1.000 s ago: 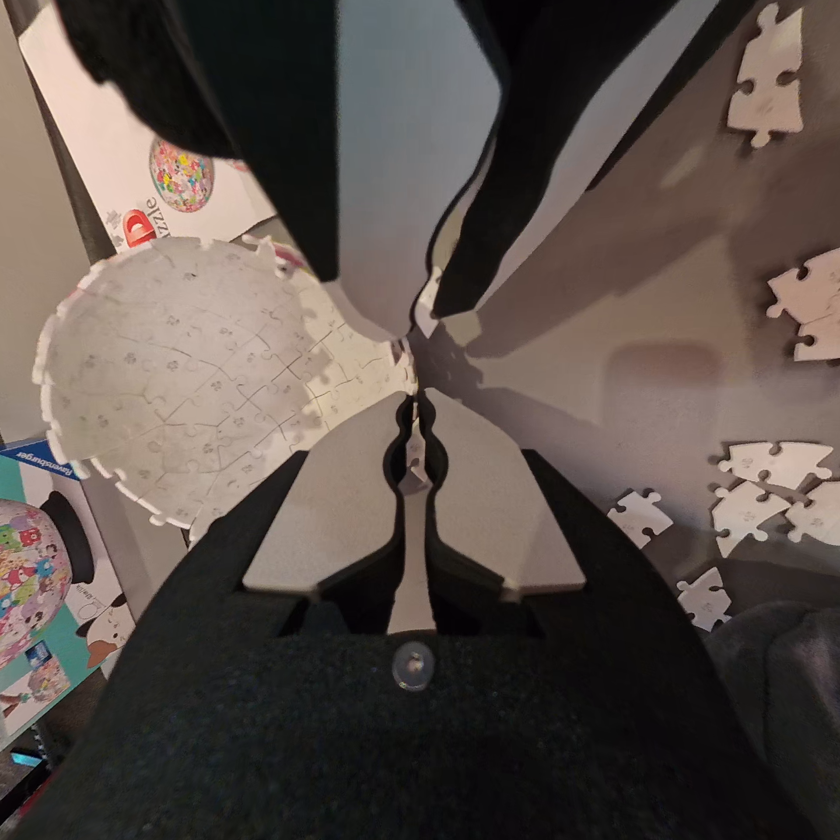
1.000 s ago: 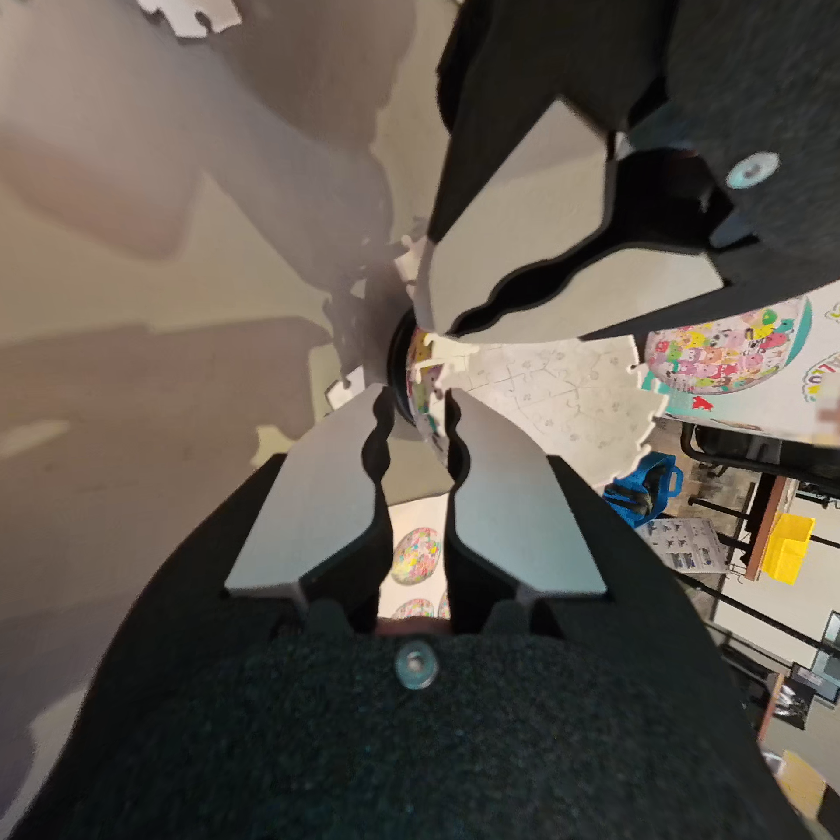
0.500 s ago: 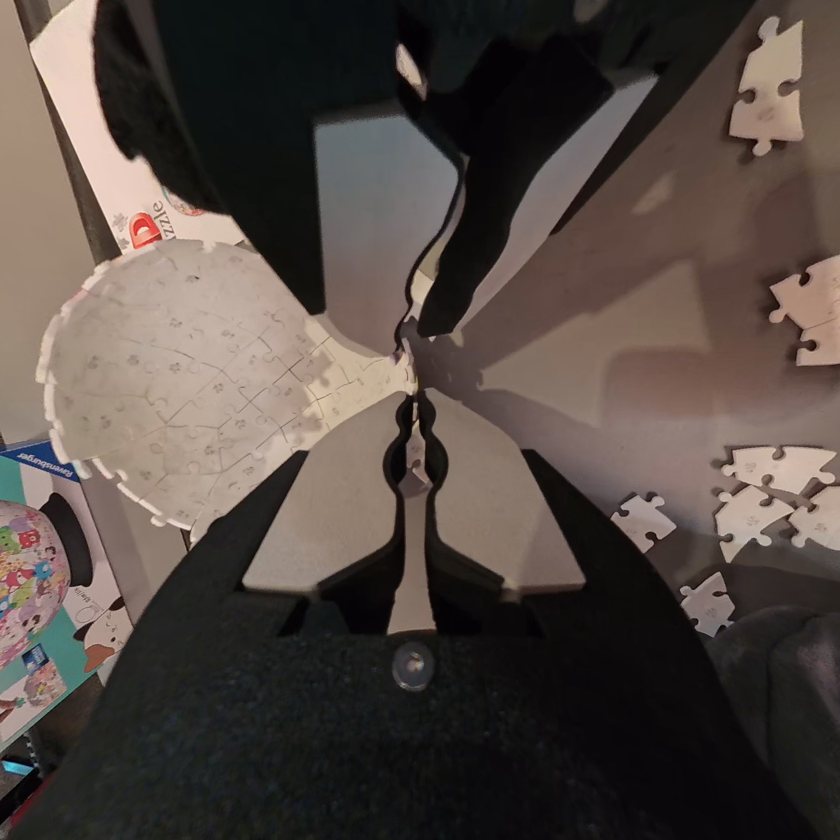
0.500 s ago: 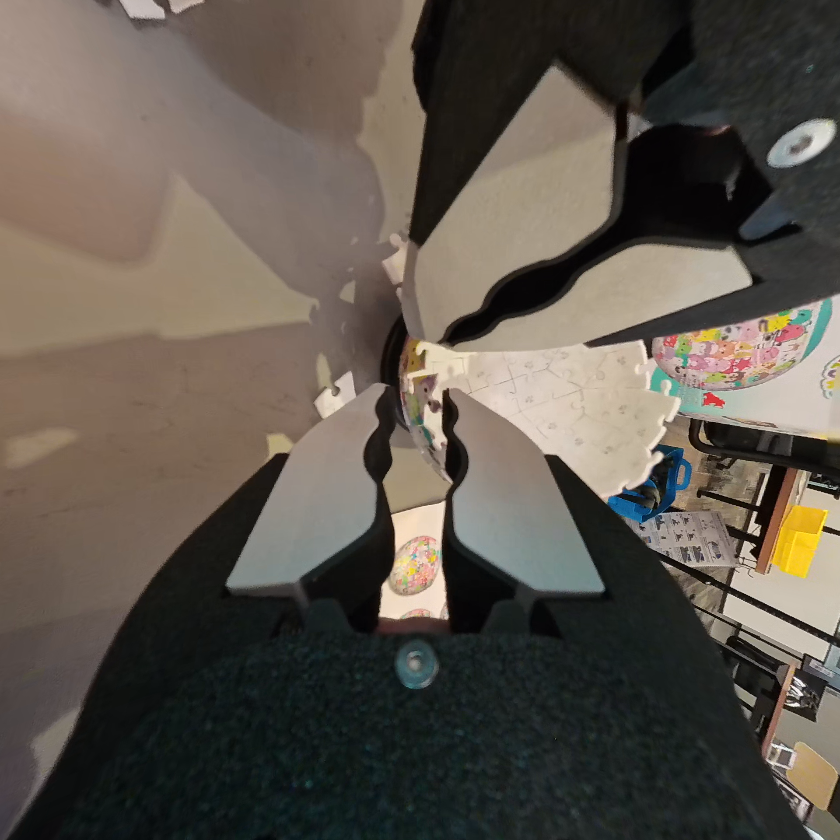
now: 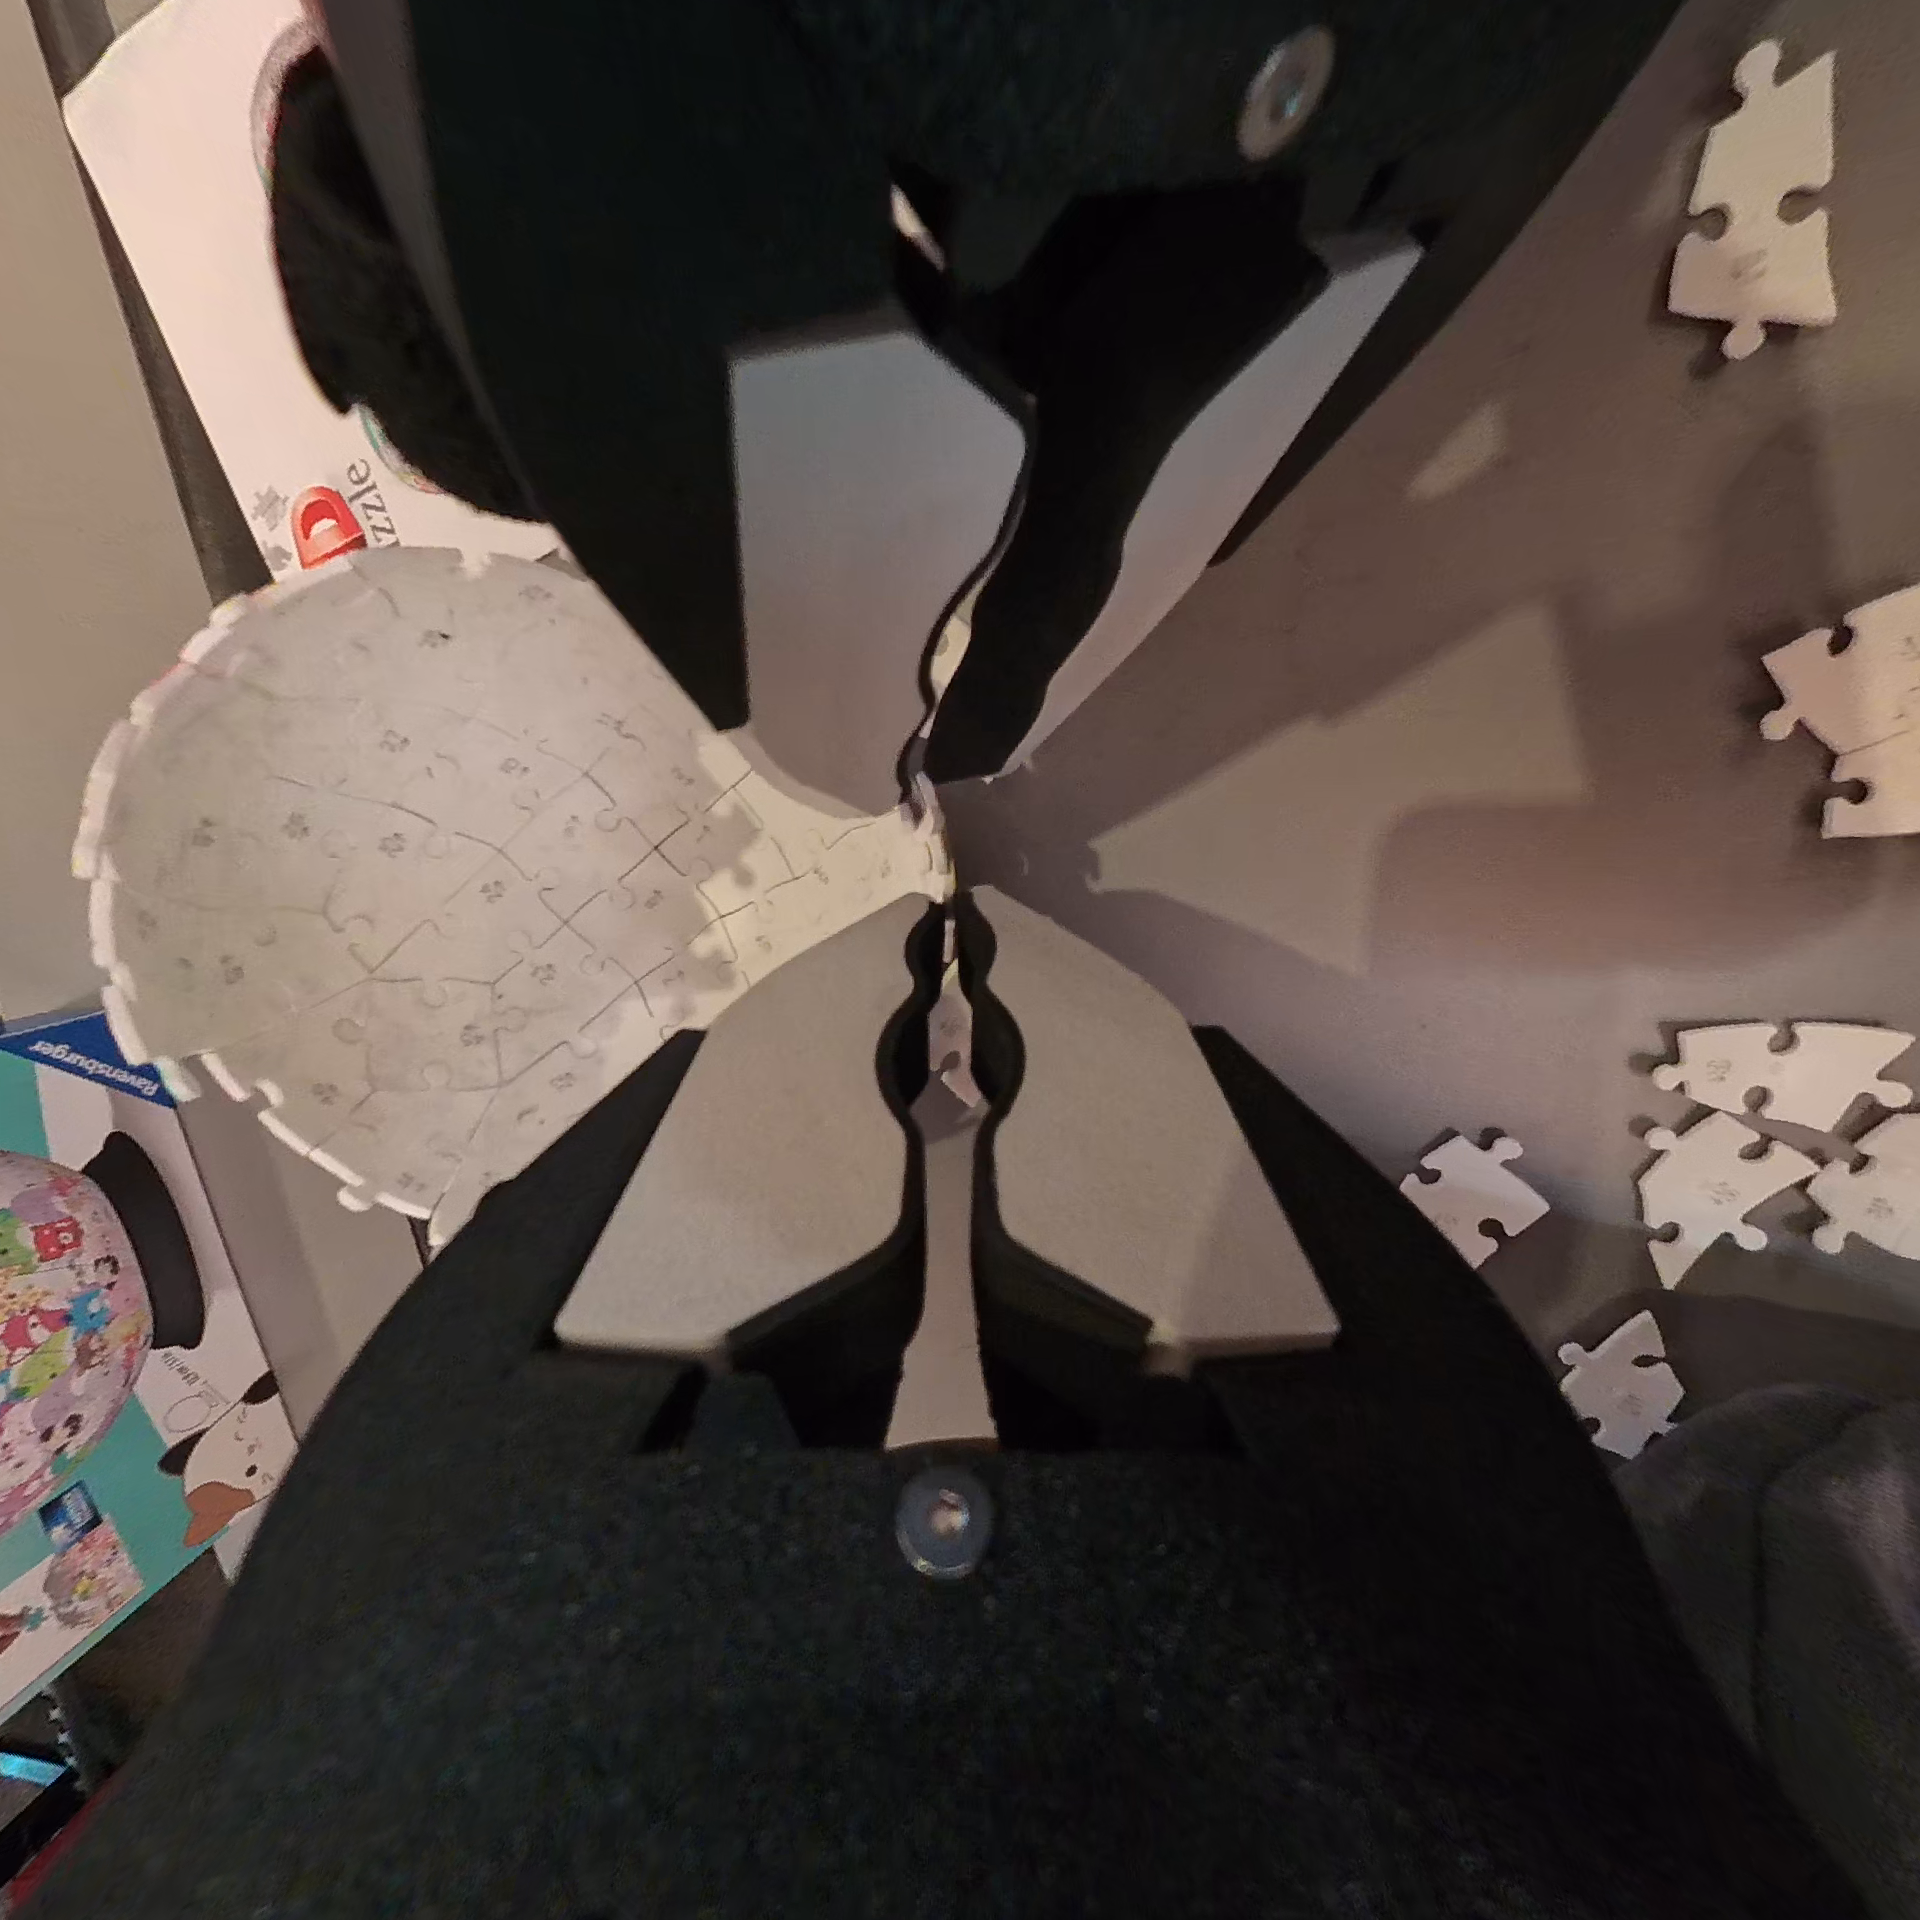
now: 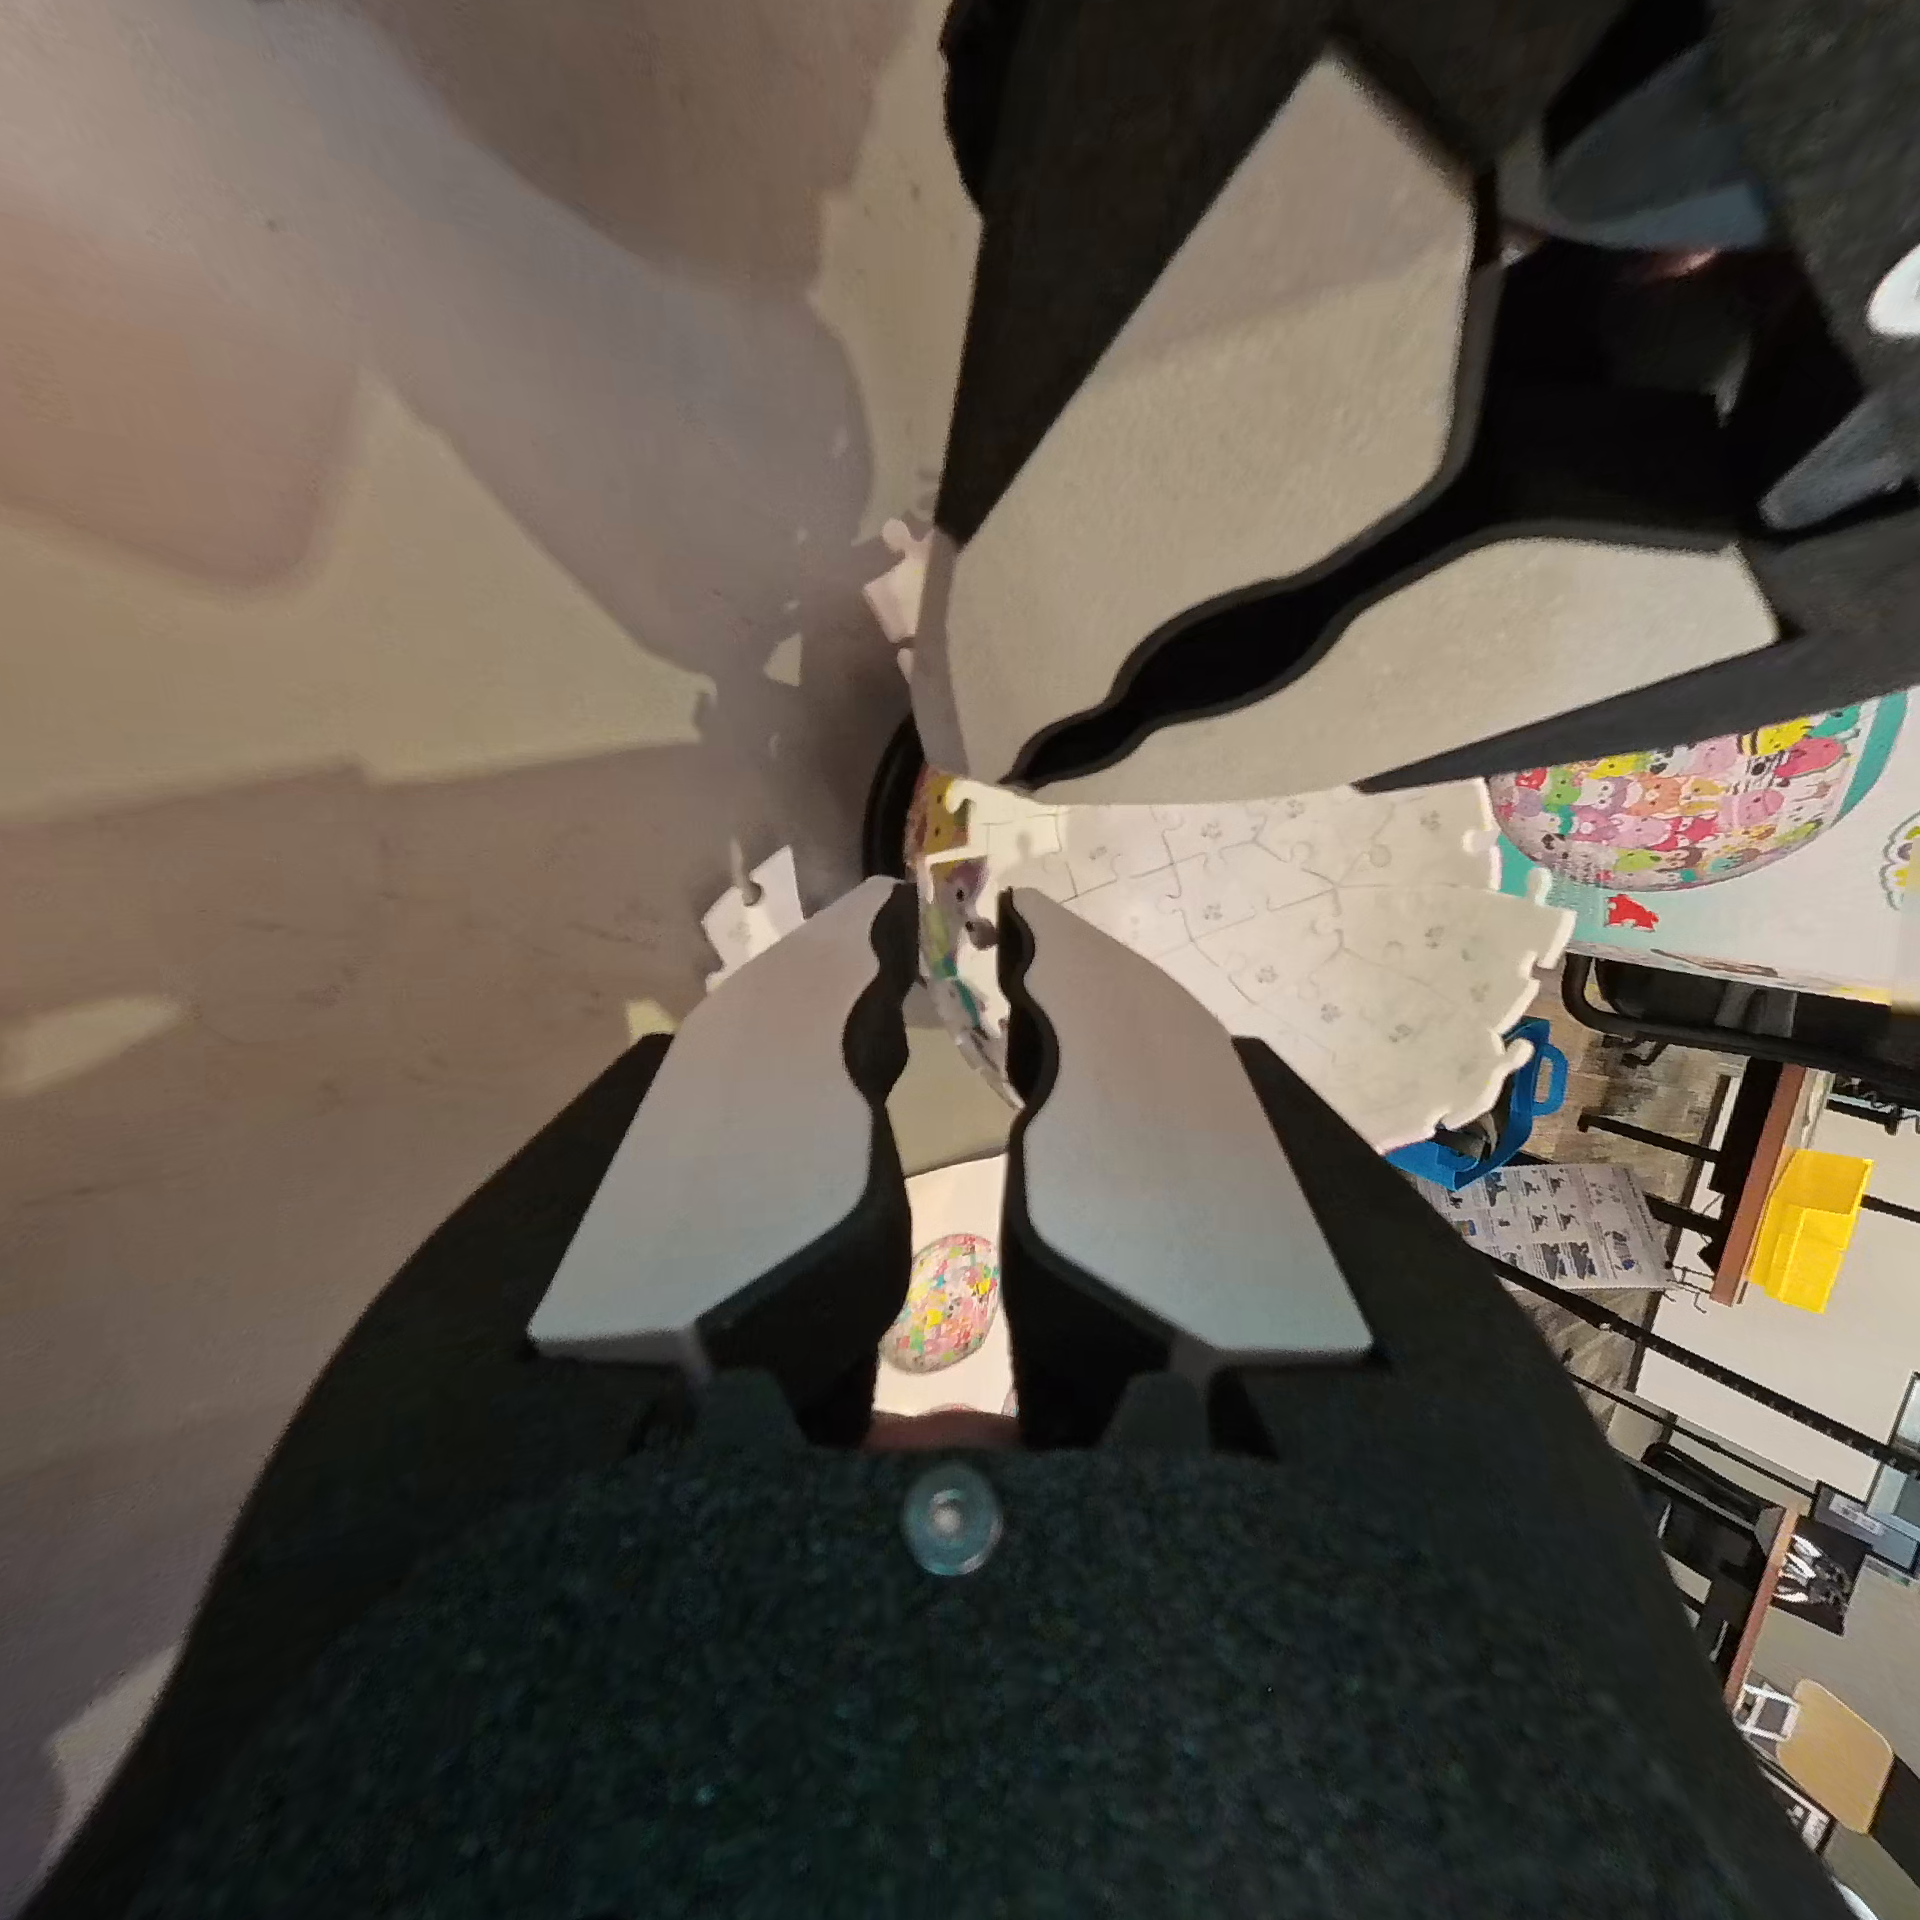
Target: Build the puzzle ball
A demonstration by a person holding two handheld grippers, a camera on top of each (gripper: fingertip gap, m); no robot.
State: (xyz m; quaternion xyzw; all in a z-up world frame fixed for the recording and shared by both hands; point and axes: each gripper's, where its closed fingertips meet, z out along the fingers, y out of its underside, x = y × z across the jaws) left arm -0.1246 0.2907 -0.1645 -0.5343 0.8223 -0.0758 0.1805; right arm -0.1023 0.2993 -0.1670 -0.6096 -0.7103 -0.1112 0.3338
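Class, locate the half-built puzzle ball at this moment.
In the left wrist view the half-built puzzle ball sits left of centre, its rim gripped where the left gripper meets the right gripper, puzzle boxes behind.

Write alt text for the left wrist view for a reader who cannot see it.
The left gripper pinches the rim of a half-built white puzzle ball, while the right gripper meets the same edge from above. Loose pieces lie on the grey table.
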